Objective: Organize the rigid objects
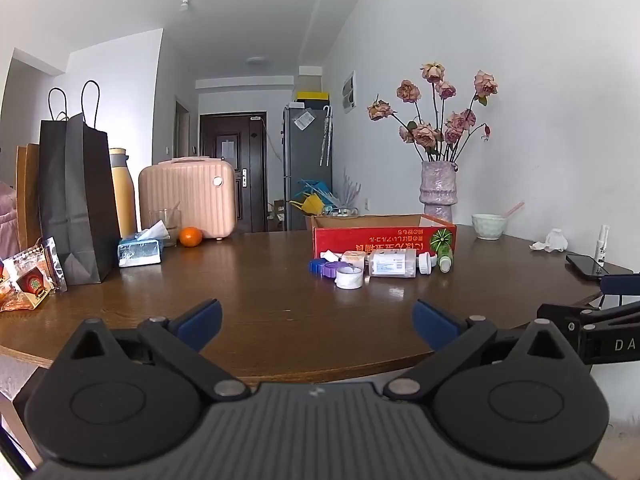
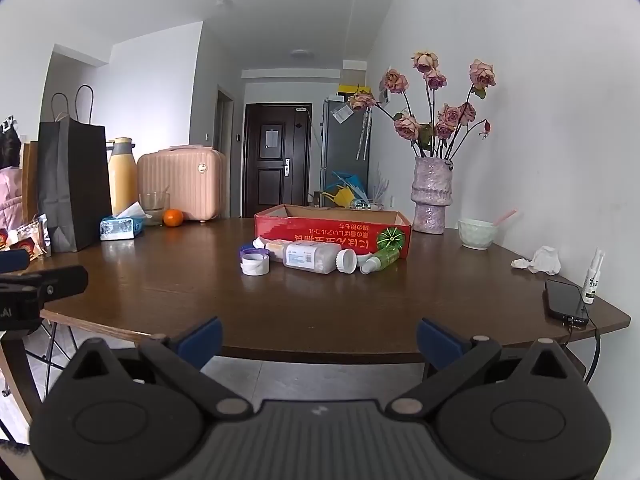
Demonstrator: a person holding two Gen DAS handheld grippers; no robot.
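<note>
A red cardboard box (image 1: 380, 237) (image 2: 332, 232) stands open on the brown table (image 1: 260, 292) (image 2: 200, 280). In front of it lie a clear pill bottle (image 1: 390, 264) (image 2: 310, 261), a green bottle (image 1: 445, 258) (image 2: 382, 260), a white round tin (image 1: 349, 277) (image 2: 255, 265), purple (image 1: 332, 269) and blue (image 1: 318, 266) caps and a white cap (image 2: 346, 261). My left gripper (image 1: 316, 322) is open and empty at the table's near edge. My right gripper (image 2: 318, 338) is open and empty, just short of the near edge.
A black paper bag (image 1: 80, 200), tissue pack (image 1: 140, 250), orange (image 1: 190, 236), pink case (image 1: 188, 196) and snack packets (image 1: 28, 280) stand at the left. A vase of roses (image 1: 438, 192), bowl (image 1: 489, 226), crumpled tissue (image 2: 540, 261), phone (image 2: 564, 300) and spray bottle (image 2: 592, 276) are at the right.
</note>
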